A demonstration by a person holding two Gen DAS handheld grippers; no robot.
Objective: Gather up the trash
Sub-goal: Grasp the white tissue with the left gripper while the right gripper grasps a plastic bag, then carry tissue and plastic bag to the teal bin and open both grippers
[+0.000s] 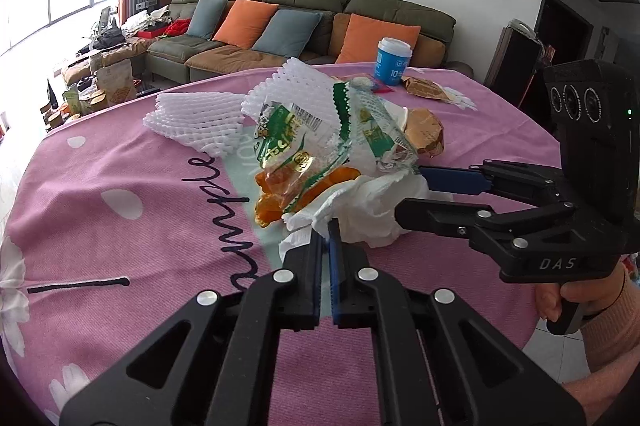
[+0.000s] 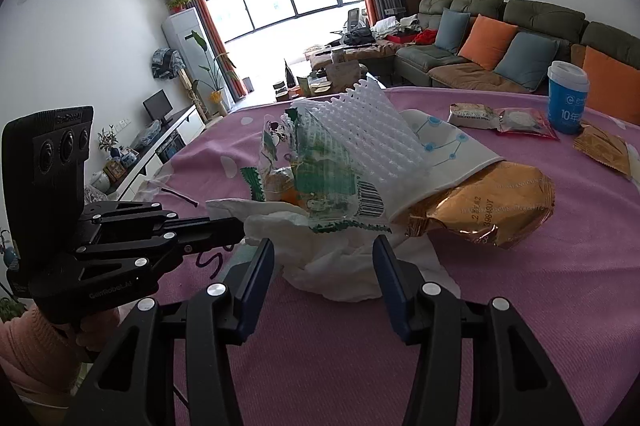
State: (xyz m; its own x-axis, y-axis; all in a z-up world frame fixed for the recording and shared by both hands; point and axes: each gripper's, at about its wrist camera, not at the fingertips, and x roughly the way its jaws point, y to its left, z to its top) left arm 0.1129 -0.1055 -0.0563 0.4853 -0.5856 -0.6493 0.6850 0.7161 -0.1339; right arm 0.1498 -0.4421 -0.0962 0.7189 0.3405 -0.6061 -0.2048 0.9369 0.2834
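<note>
Left wrist view: the table (image 1: pixel 120 194), under a pink cloth with white flowers and dark script, fills most of the frame. Behind it a long green sofa (image 1: pixel 280 6) carries orange and blue cushions.

In the middle of the table sits the trash heap. Its biggest piece is the white foam net (image 1: pixel 192 118), lying on the far left side of the heap. Against it leans a clear green-printed wrapper (image 1: pixel 296 138) with orange peel (image 1: pixel 276 194) under it. A gold bag (image 1: pixel 428 130) lies at the heap's right, and a crumpled white tissue (image 1: pixel 372 210) forms the near edge.

The right gripper (image 1: pixel 412 194) comes in from the right, held by a hand (image 1: pixel 560 302) in a pink sleeve. Its jaws stand about half open on either side of the tissue; in the right wrist view the pads (image 2: pixel 258 278) do not press on it.

The left gripper (image 1: pixel 329 230) has its jaws closed together, the tips at the tissue's near edge. A fold of tissue seems pinched between them, though the contact is hard to make out.

Farther back on the table stands a blue cup (image 1: pixel 392 60) with a white lid. Beside it lie small snack packets (image 2: pixel 504 120), well apart from the heap.
</note>
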